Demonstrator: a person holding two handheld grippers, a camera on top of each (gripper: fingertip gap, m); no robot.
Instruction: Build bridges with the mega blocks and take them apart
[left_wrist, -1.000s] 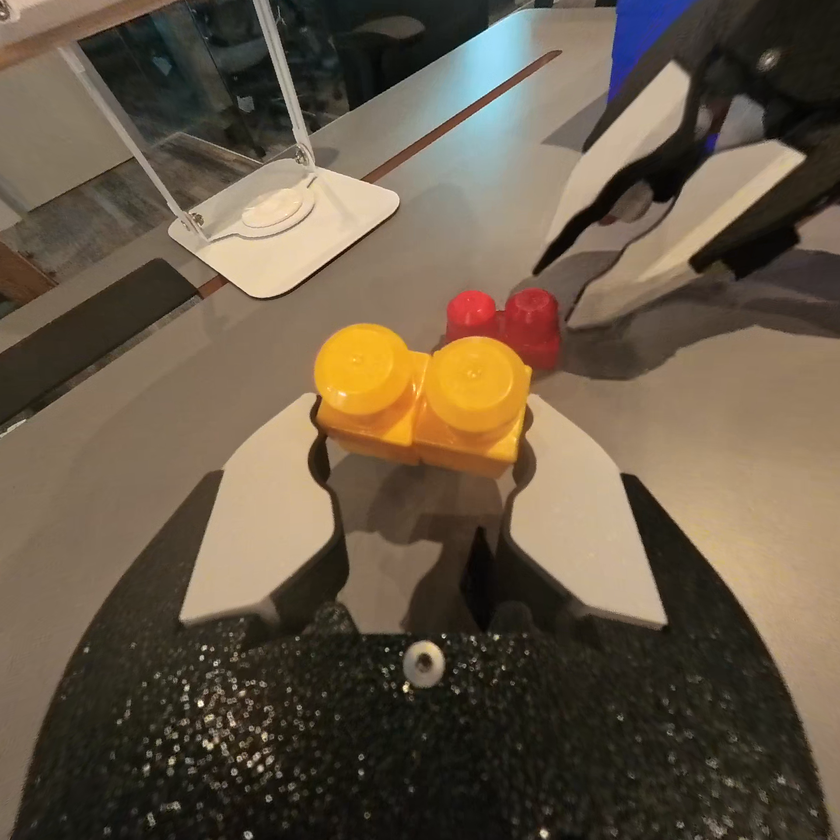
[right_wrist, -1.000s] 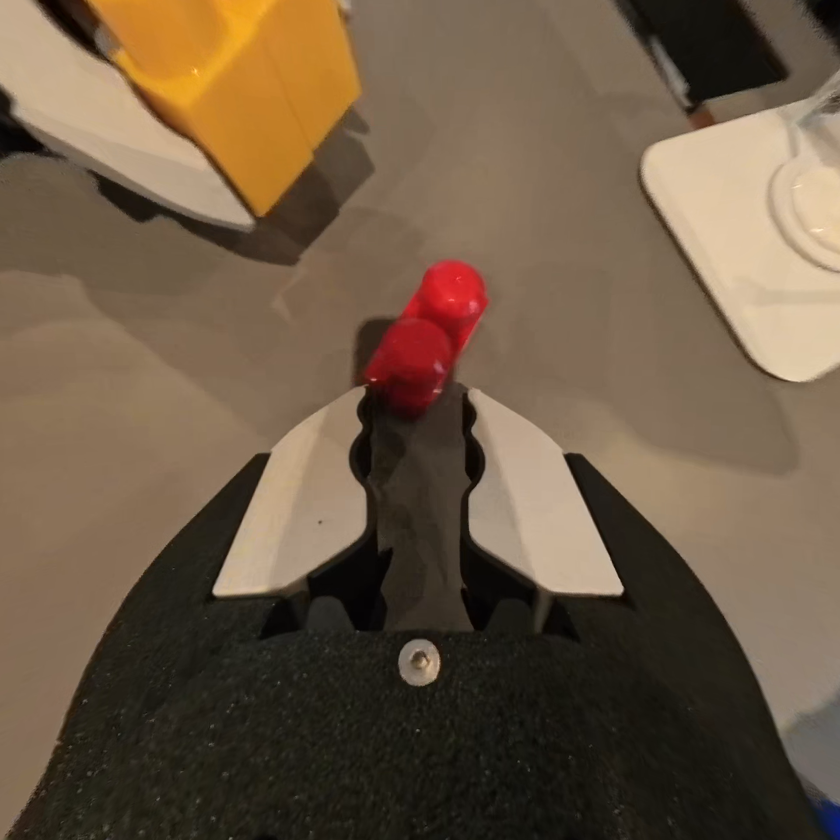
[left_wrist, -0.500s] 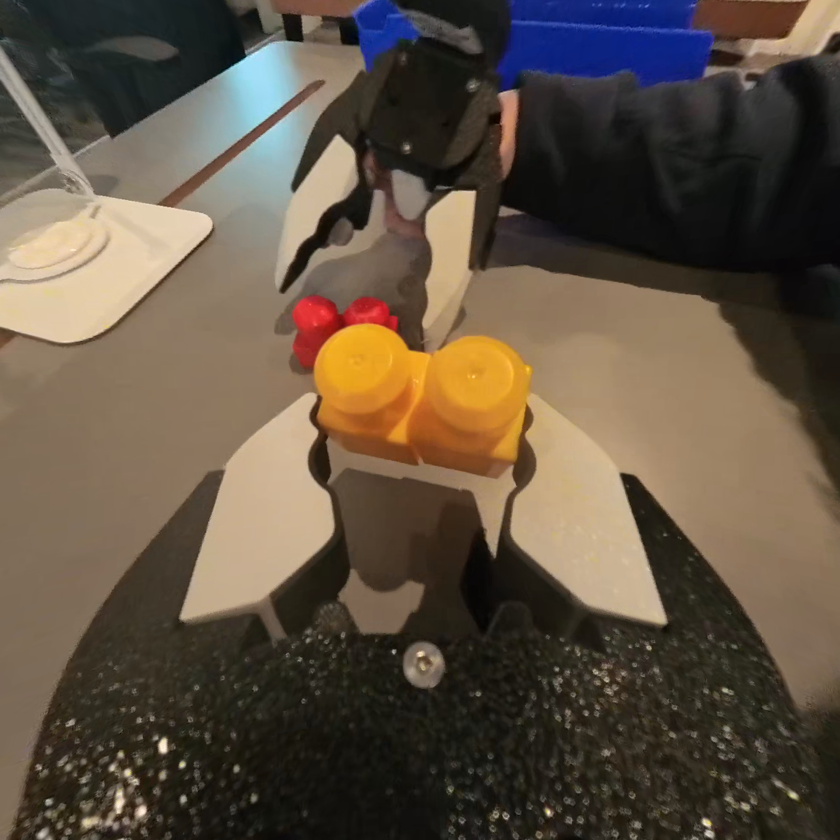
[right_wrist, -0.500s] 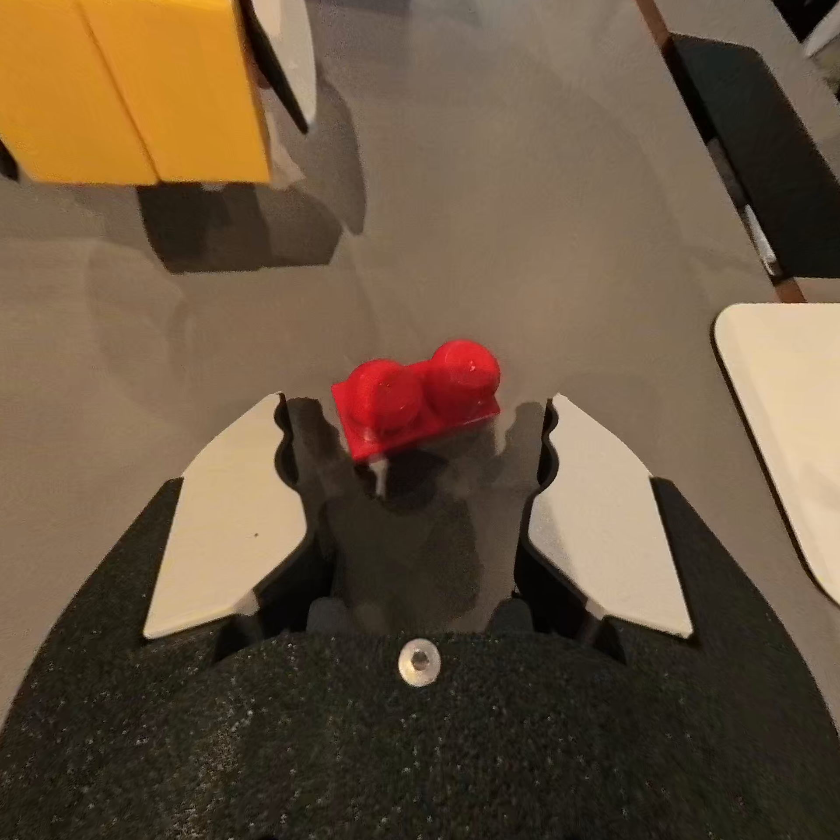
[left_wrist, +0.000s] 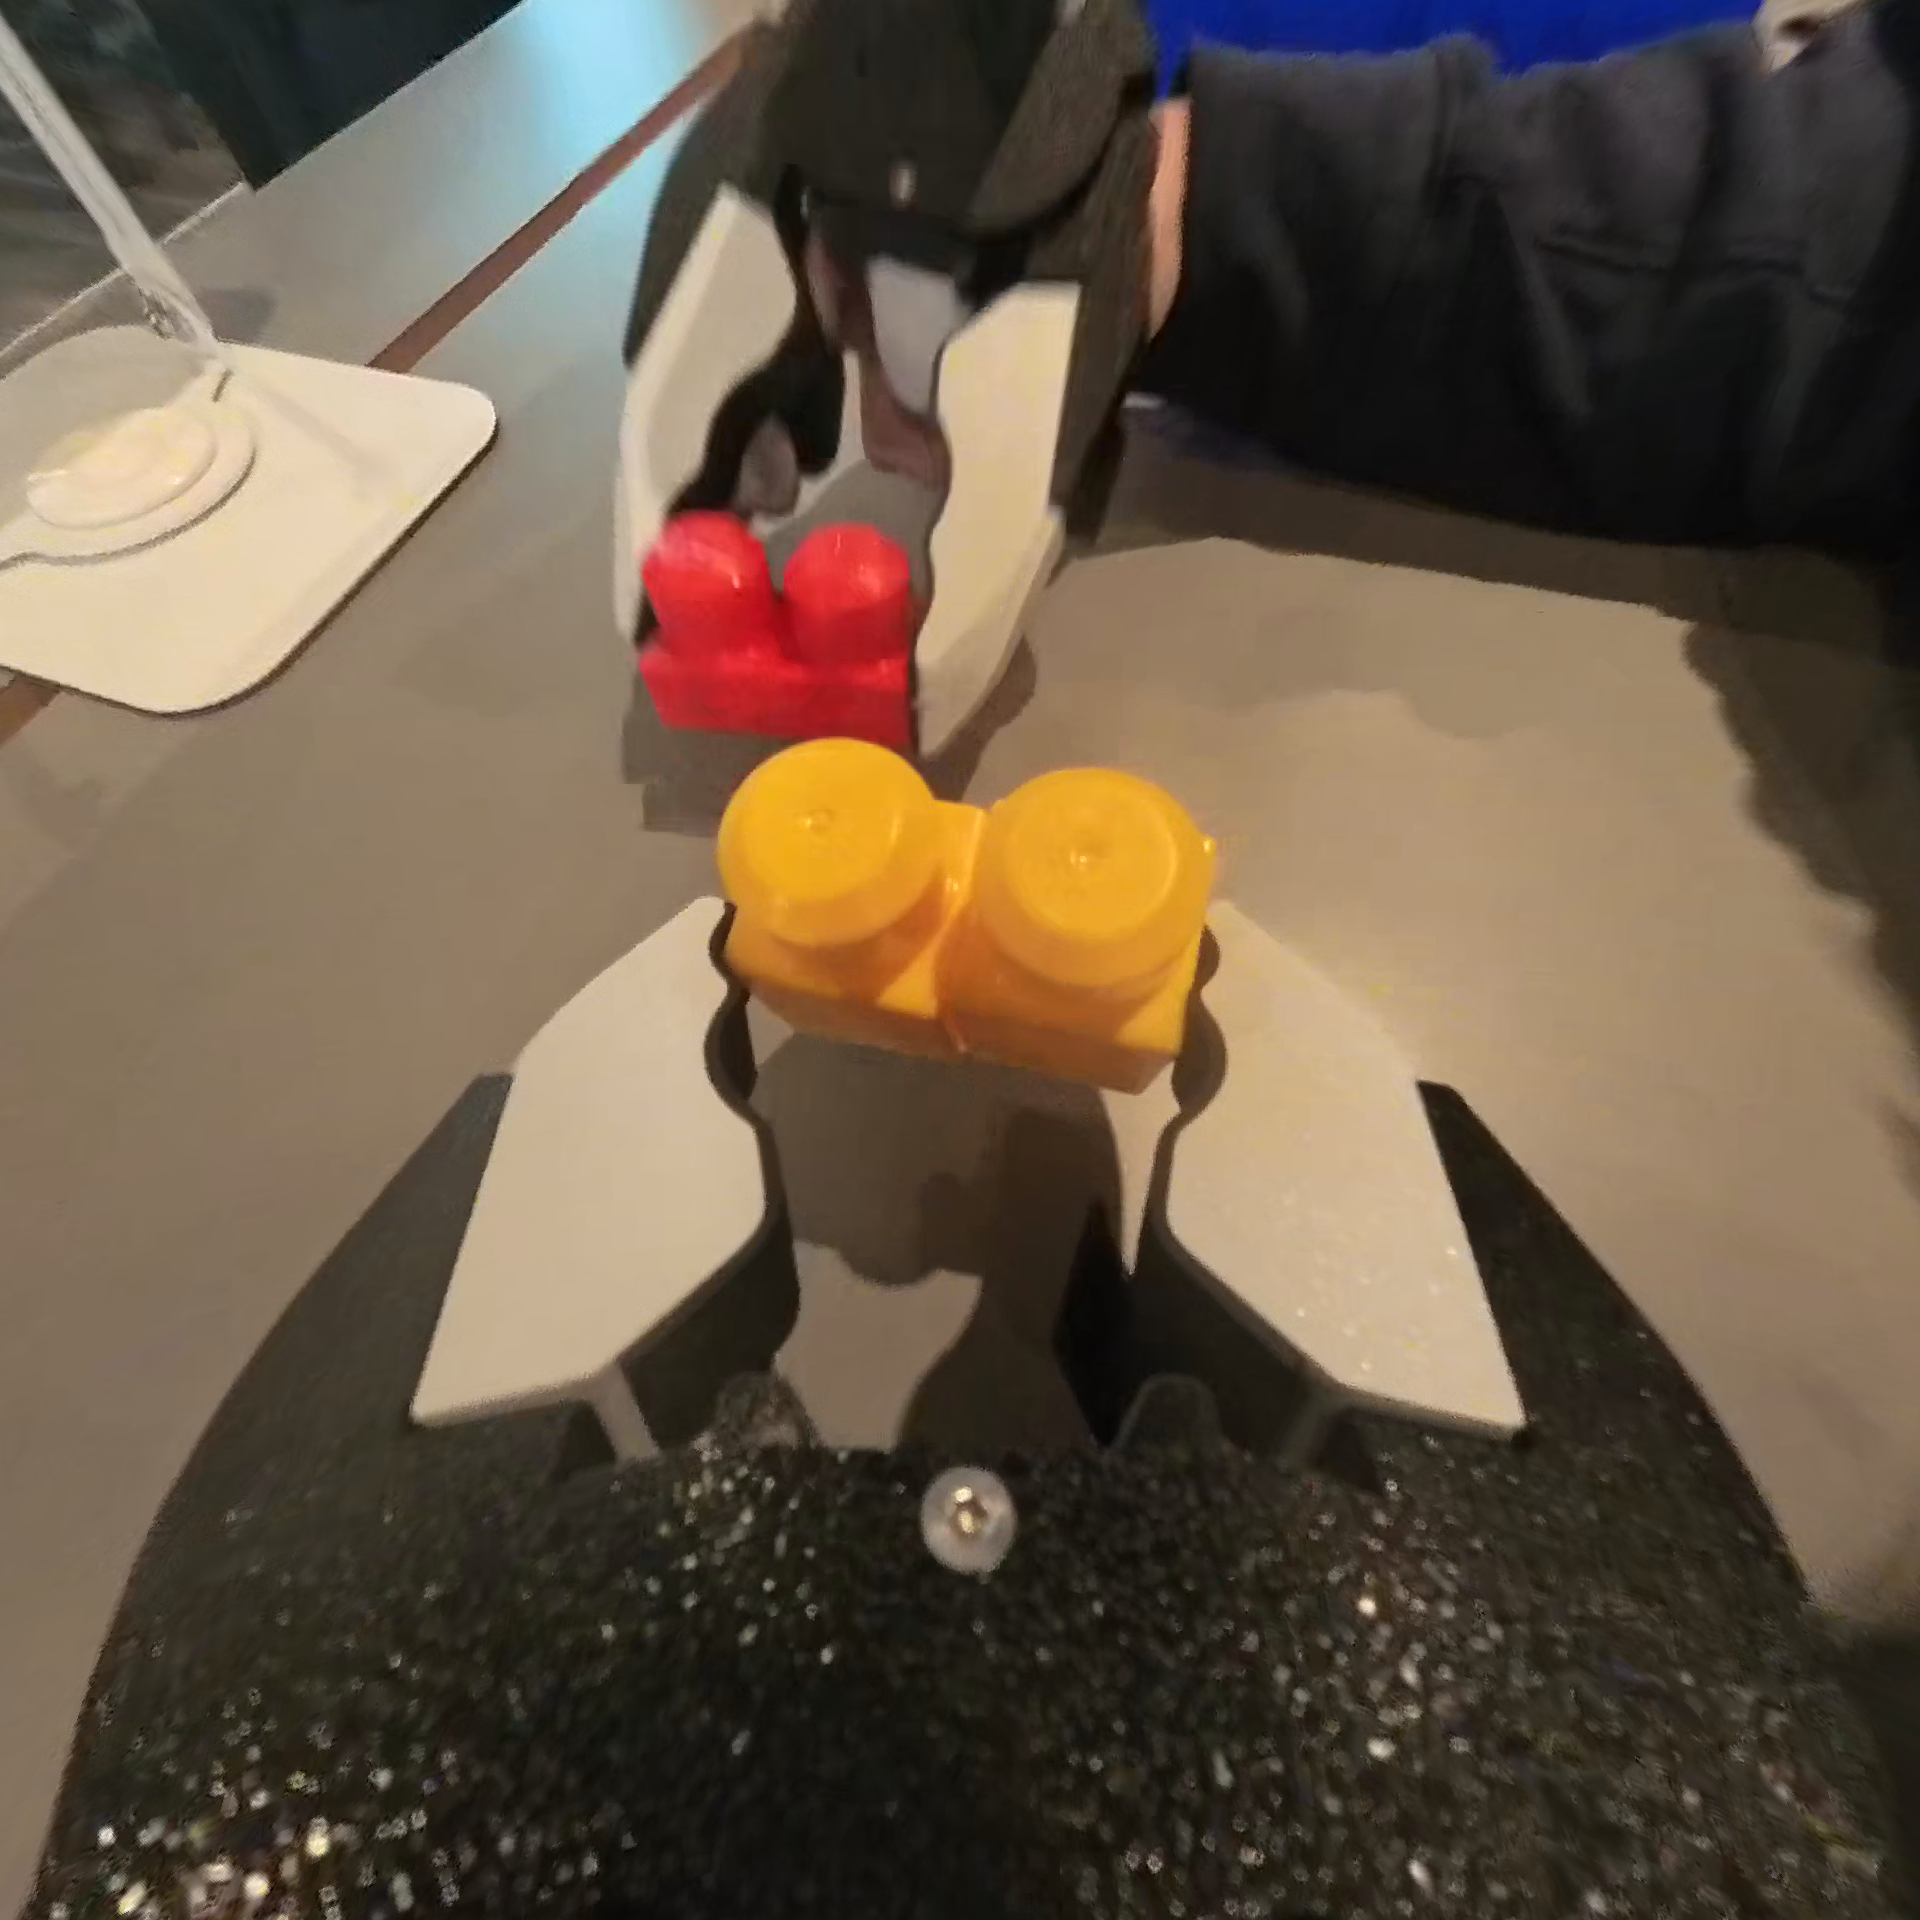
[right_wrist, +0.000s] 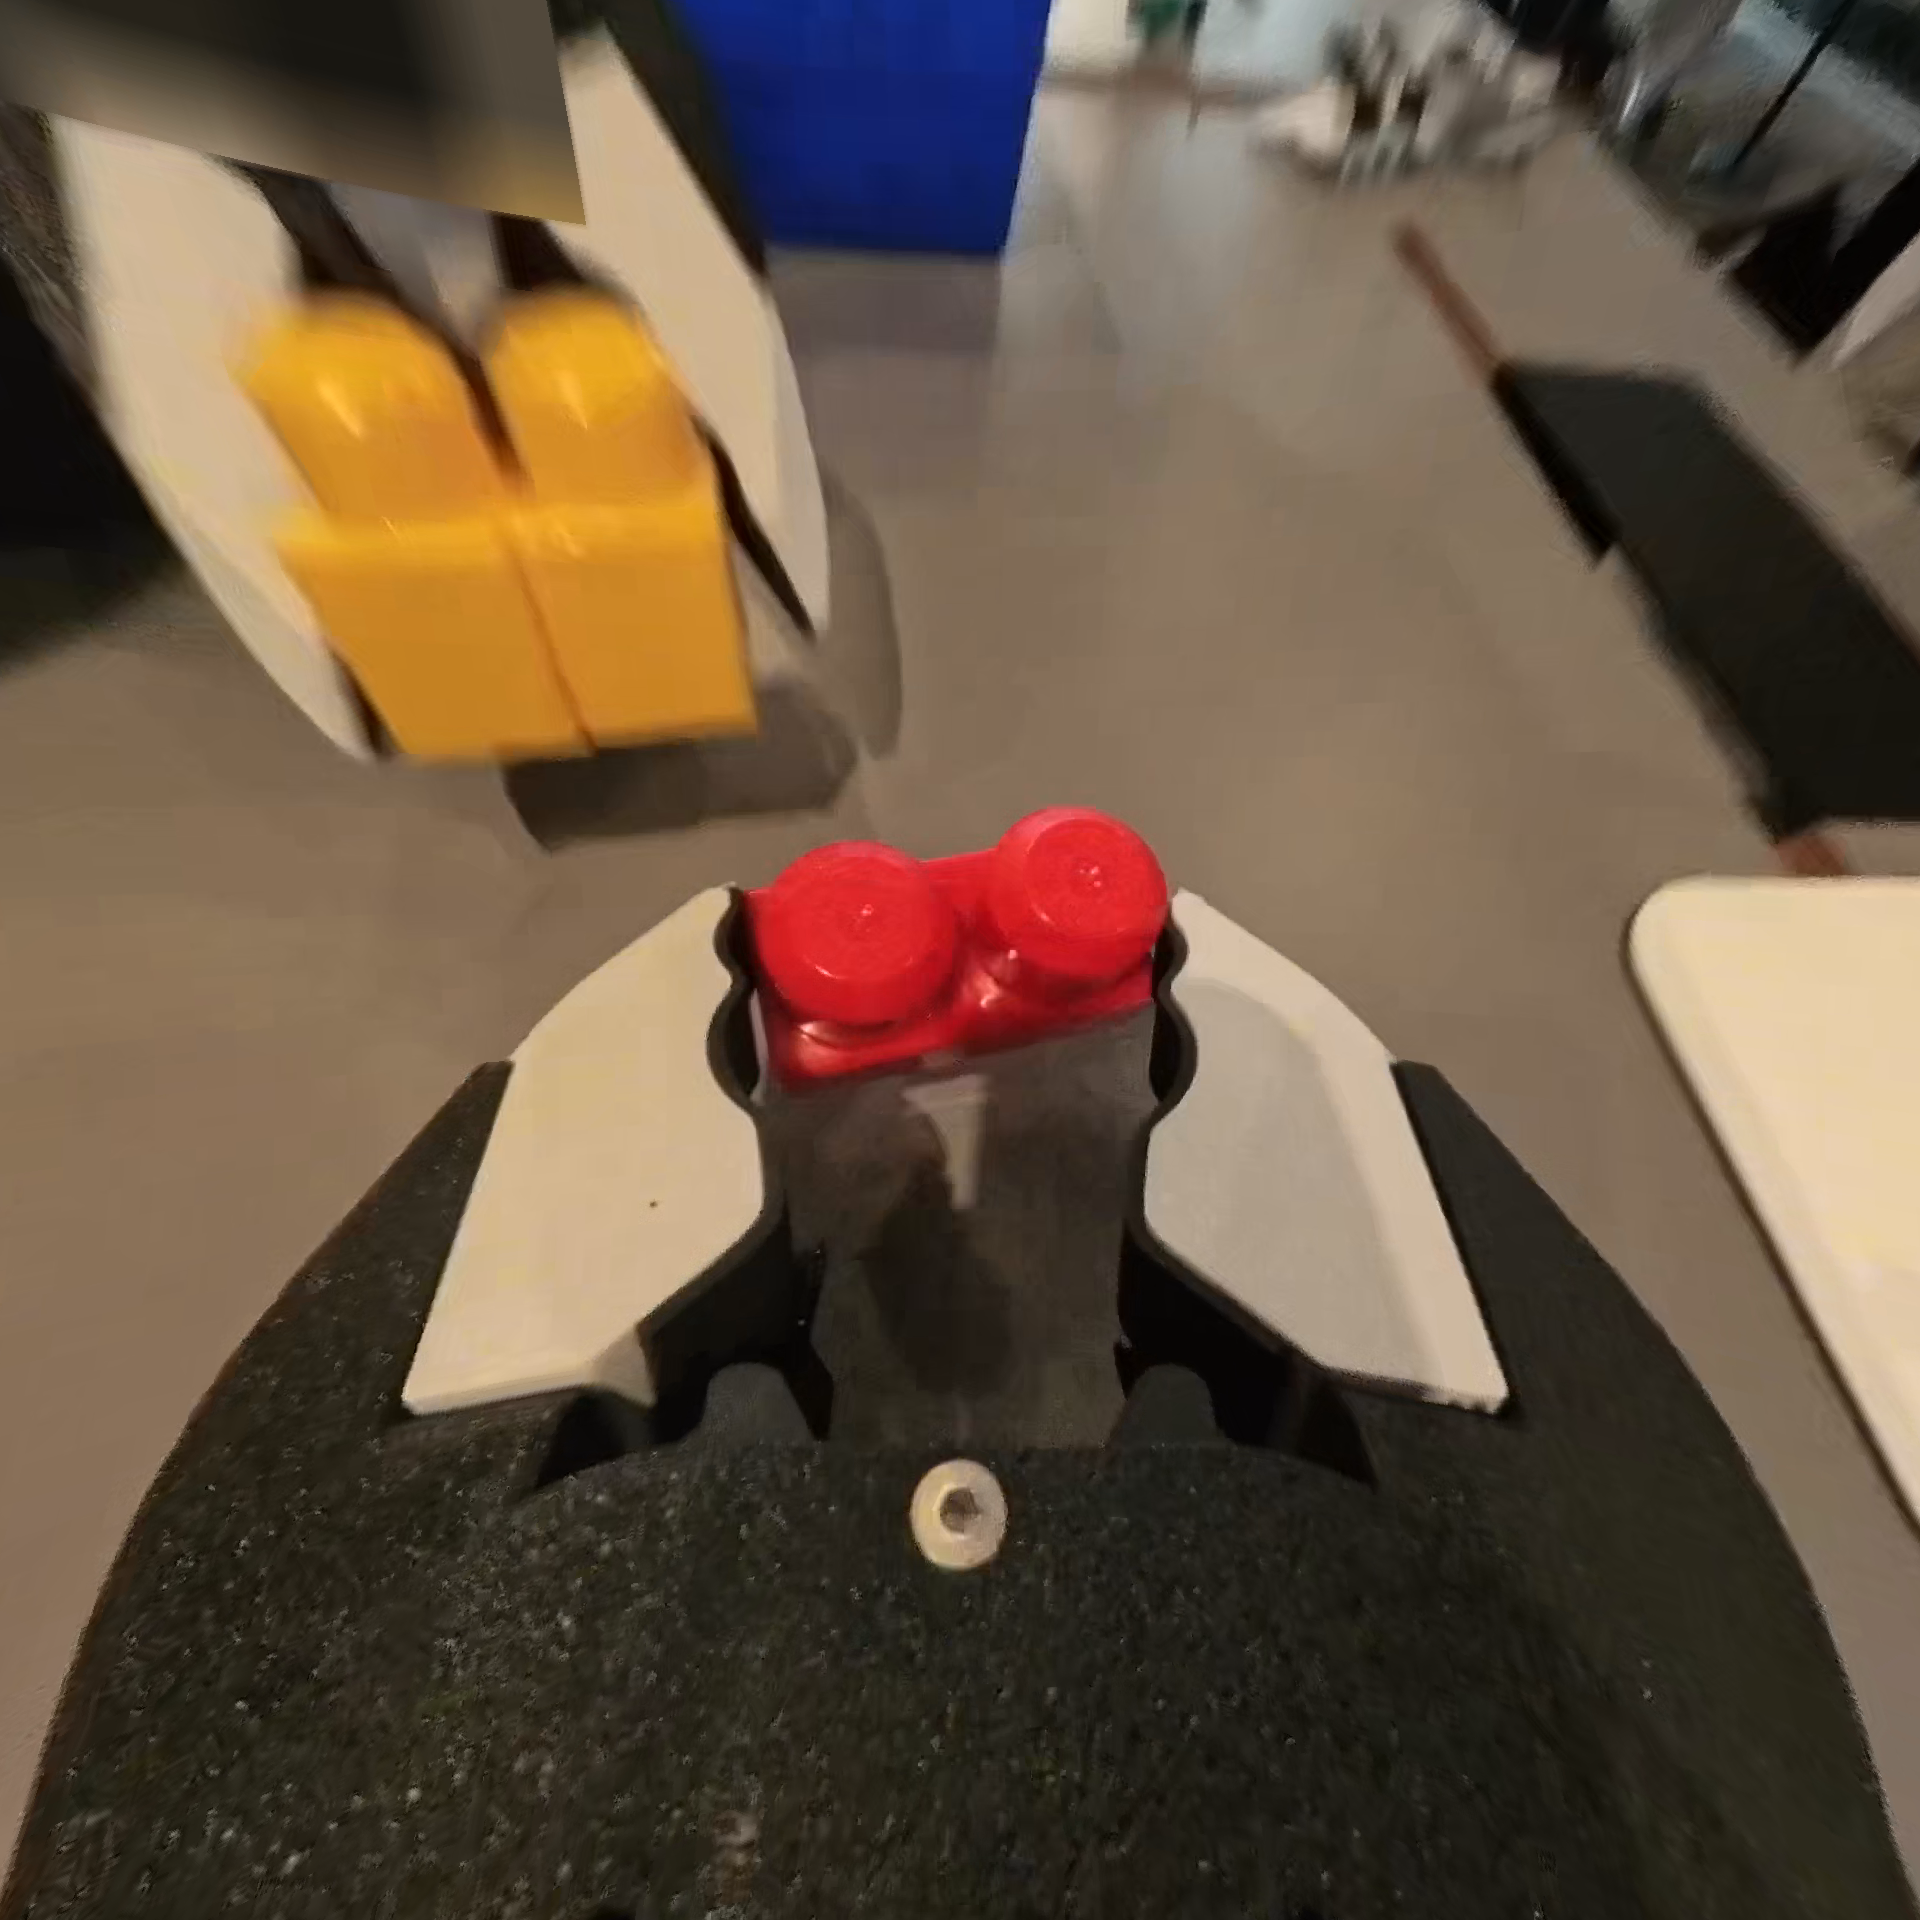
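My left gripper is shut on a yellow two-stud block and holds it above the grey table. My right gripper is shut on a red two-stud block, one finger against each end. In the left wrist view the red block sits just beyond the yellow one, between the right gripper's fingers. In the right wrist view the yellow block hangs at upper left in the left gripper's fingers. The two blocks are apart.
A white stand base with a clear upright lies on the table to the left, and shows at the right edge of the right wrist view. A blue bin stands at the back. A person's dark sleeve reaches in from the right. The white stand base is closer to my right gripper, around 20 centimetres from its tips; the left tips are 30 centimetres off.
My right gripper has closed from open onto the red block. My left gripper, still holding the yellow block, has come closer to the red block.
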